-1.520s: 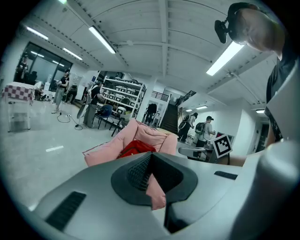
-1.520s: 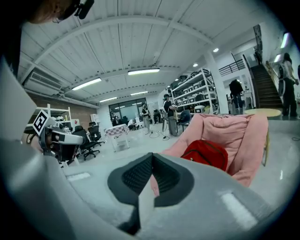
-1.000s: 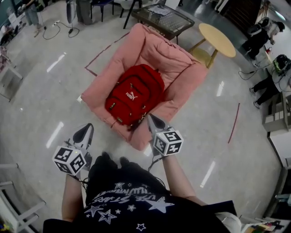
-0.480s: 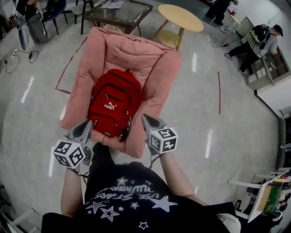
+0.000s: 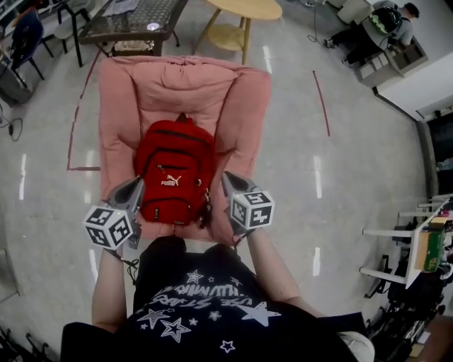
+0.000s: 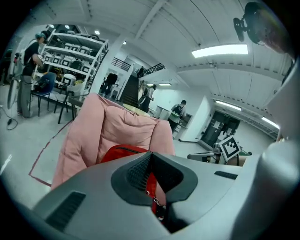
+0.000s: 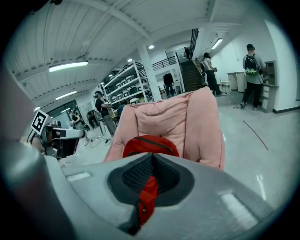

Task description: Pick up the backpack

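A red backpack [image 5: 173, 173] lies upright against the seat of a pink armchair [image 5: 177, 85], its front pocket facing me. My left gripper [image 5: 136, 185] is shut and empty, with its tip at the backpack's lower left side. On the lower right side, just short of the bag, my right gripper [image 5: 228, 178] is also shut and holds nothing. In the left gripper view the backpack [image 6: 119, 152] shows past the closed jaw tips [image 6: 151, 154]. The right gripper view likewise has the backpack [image 7: 150, 145] straight ahead beyond its closed tips [image 7: 152, 157].
Behind the armchair stand a dark glass-top table [image 5: 134, 18] and a round wooden table [image 5: 237, 8]. Red tape lines [image 5: 322, 102] mark the glossy floor. A person [image 5: 386, 21] crouches at the far right, and a shelf unit [image 5: 417, 247] stands by the right edge.
Both grippers have come forward and down toward the backpack, the left one farther. The armchair now faces me squarely. Both jaws have stayed shut.
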The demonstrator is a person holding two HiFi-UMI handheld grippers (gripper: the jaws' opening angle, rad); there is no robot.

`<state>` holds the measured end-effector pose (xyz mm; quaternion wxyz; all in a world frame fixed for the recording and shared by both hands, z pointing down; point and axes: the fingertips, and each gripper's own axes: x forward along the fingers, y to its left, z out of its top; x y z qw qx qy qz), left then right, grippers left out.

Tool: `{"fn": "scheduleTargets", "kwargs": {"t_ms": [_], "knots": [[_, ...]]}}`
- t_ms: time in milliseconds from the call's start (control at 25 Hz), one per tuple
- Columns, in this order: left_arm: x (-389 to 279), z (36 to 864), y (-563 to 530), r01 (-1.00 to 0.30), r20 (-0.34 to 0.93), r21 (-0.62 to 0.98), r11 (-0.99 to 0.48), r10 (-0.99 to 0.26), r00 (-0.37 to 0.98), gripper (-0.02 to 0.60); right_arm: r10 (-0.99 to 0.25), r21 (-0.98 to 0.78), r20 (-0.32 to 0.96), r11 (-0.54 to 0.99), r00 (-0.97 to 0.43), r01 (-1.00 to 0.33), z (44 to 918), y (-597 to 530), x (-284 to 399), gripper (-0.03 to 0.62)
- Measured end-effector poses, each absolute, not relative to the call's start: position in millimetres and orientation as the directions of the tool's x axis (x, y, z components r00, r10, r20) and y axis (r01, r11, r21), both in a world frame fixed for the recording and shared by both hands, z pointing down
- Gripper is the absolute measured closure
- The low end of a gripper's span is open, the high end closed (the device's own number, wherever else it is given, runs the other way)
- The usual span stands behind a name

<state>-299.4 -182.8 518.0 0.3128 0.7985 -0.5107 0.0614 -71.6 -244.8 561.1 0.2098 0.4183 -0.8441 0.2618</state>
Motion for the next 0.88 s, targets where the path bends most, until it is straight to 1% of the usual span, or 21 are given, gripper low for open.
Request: {"fn": "scheduleTargets", "kwargs": {"t_ms": [120,200,280,400,440,520,600,680,720,880], "knots": [[-306.2,531.6,-203.6,-0.832,0.439,0.448,-0.327,-0.731,0.523,0.572,-0.625,-0.260,0.596,0.444,-0.504,-0.857,571.6,-254.3,-72.5,0.591],[-309.2,543.2,-216.8,-0.822,0.459,0.446,-0.355,-0.697,0.550,0.572,-0.624,-0.264,0.614,0.414,-0.482,-0.871,580.4,-259.9,-74.9,0.500],[-312.3,553.3,-230.5,-0.814,0.475,0.441,-0.378,-0.671,0.569,0.571,-0.617,-0.261,0.633,0.399,-0.468,-0.879,588.7,-266.1,-79.2,0.487],[-317.8,567.5,-252.7,-0.811,0.498,0.407,-0.420,-0.642,0.583,0.569,-0.606,-0.239,0.667,0.378,-0.435,-0.894,602.0,-275.3,-85.8,0.340],[-319.8,573.2,-261.1,-0.812,0.505,0.391,-0.433,-0.636,0.583,0.539,-0.607,-0.229,0.673,0.372,-0.422,-0.900,606.2,-278.6,-87.8,0.308],[-323.1,586.3,-278.3,-0.813,0.518,0.369,-0.451,-0.626,0.583,0.448,-0.614,-0.209,0.680,0.362,-0.401,-0.908,614.9,-286.4,-91.5,0.256],[-325.0,600.9,-293.9,-0.813,0.534,0.351,-0.465,-0.614,0.582,0.379,-0.620,-0.197,0.681,0.357,-0.390,-0.913,623.6,-294.6,-95.3,0.235],[-326.0,617.0,-306.5,-0.812,0.559,0.324,-0.486,-0.594,0.579,0.315,-0.616,-0.192,0.685,0.363,-0.389,-0.912,632.8,-303.7,-99.6,0.229],[-326.6,626.0,-311.8,-0.809,0.575,0.311,-0.498,-0.579,0.578,0.296,-0.607,-0.194,0.688,0.373,-0.397,-0.907,638.5,-308.5,-102.8,0.229],[-328.6,666.5,-330.6,-0.798,0.633,0.302,-0.521,-0.517,0.576,0.249,-0.544,-0.218,0.707,0.440,-0.452,-0.871,667.8,-331.1,-116.9,0.230]]}}
